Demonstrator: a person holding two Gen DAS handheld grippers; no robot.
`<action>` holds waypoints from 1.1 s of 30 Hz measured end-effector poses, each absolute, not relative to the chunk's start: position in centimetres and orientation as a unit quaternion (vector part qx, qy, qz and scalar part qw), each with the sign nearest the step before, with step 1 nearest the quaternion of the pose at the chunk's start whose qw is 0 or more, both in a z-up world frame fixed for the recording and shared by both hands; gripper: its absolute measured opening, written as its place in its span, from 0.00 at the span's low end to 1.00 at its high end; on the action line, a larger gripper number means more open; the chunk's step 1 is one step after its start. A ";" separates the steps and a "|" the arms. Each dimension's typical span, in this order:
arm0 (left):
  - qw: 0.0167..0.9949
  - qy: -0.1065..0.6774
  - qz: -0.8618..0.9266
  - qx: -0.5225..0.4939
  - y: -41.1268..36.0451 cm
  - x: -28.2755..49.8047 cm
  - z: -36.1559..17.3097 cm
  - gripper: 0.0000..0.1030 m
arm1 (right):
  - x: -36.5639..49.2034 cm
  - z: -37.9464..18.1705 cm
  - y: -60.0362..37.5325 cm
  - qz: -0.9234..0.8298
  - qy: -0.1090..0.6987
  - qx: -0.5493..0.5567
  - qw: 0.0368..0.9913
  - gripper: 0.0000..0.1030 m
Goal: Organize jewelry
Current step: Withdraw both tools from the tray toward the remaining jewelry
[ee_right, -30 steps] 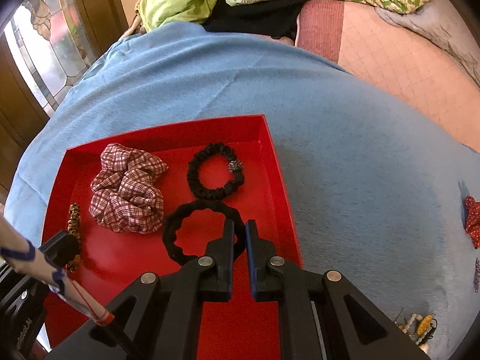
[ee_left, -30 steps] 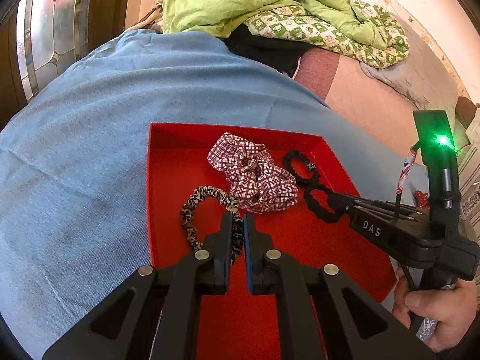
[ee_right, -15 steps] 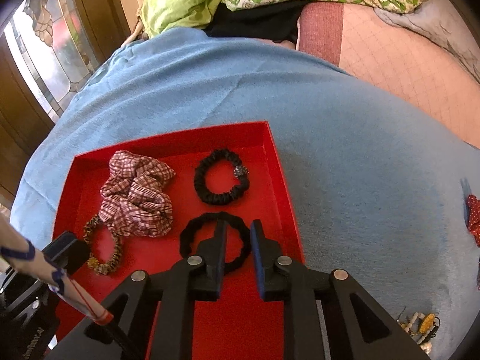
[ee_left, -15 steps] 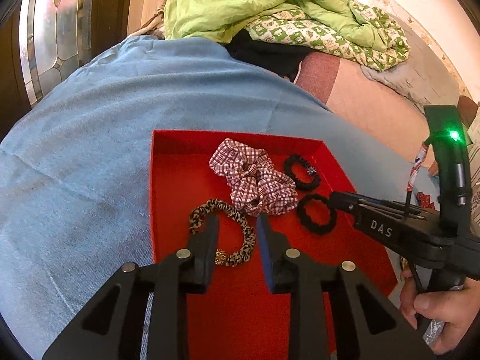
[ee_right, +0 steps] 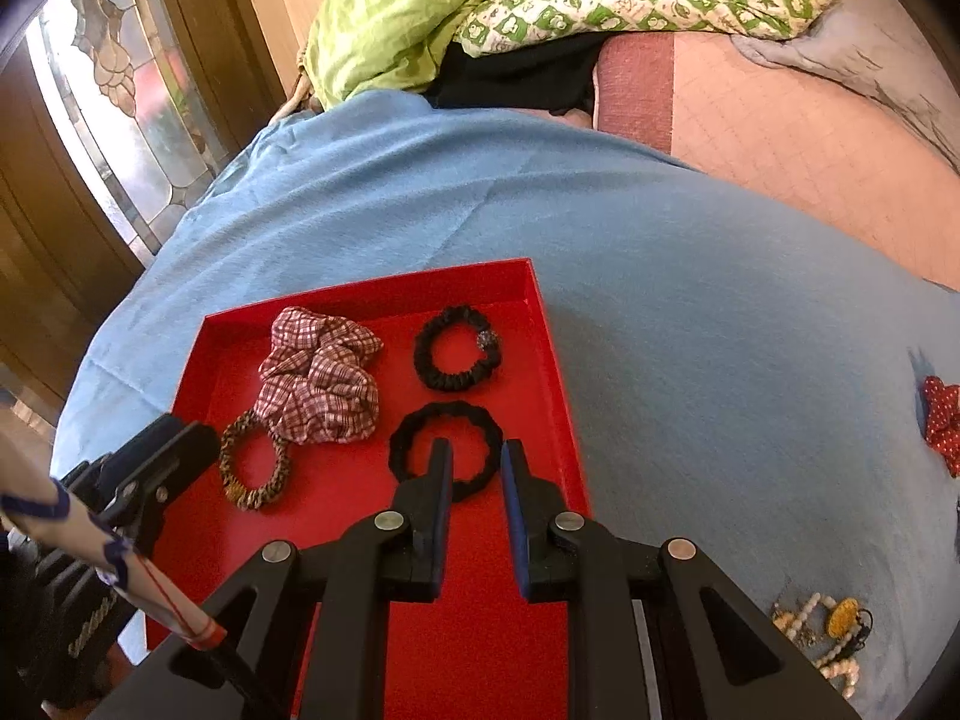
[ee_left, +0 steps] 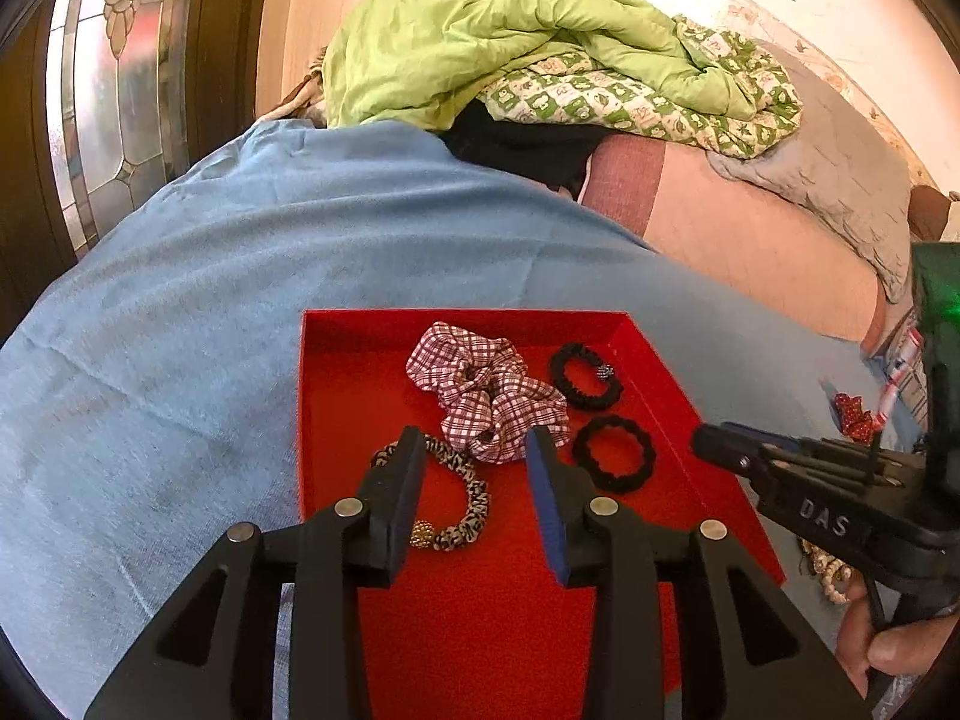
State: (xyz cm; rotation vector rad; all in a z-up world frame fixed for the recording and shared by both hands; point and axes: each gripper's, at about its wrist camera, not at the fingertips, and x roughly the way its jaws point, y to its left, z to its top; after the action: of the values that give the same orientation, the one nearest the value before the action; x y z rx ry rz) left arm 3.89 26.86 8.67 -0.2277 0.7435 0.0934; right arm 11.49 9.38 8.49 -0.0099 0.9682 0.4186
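Note:
A red tray [ee_left: 336,324] [ee_right: 540,312] lies on the blue cloth. In it are a red plaid scrunchie [ee_left: 486,390] [ee_right: 318,384], a leopard-print band with a gold bead [ee_left: 462,516] [ee_right: 246,492], a black band with a bead [ee_left: 582,375] [ee_right: 456,348] and a plain black scrunchie [ee_left: 615,453] [ee_right: 414,426]. My left gripper [ee_left: 474,456] is open and empty above the leopard band. My right gripper [ee_right: 474,456] [ee_left: 714,441] is open and empty above the plain black scrunchie.
A red polka-dot bow [ee_right: 942,420] [ee_left: 855,414] and a heap of beads with a yellow piece [ee_right: 828,636] lie on the blue cloth right of the tray. A green quilt [ee_left: 510,42] lies at the back. A stained-glass door [ee_left: 108,90] stands at the left.
Both grippers opened, letting go of the leopard band and the plain black scrunchie, which now lie in the tray. Both grippers have drawn back and up.

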 end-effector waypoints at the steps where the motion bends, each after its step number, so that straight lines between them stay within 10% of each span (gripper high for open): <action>1: 0.925 0.362 0.045 -0.109 26.7 3.9 8.7 0.33 | 11.3 8.5 9.1 0.200 0.462 -0.004 0.864 0.17; 33: 0.943 0.331 0.006 -0.014 15.8 0.8 9.8 0.38 | 2.4 8.6 -6.9 0.165 0.452 0.068 0.874 0.24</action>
State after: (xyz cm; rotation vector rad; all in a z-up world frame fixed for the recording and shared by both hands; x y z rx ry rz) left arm 0.84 15.76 9.85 -0.0290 0.6748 0.0124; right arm 2.44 -6.94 8.57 0.1417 0.9436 0.3455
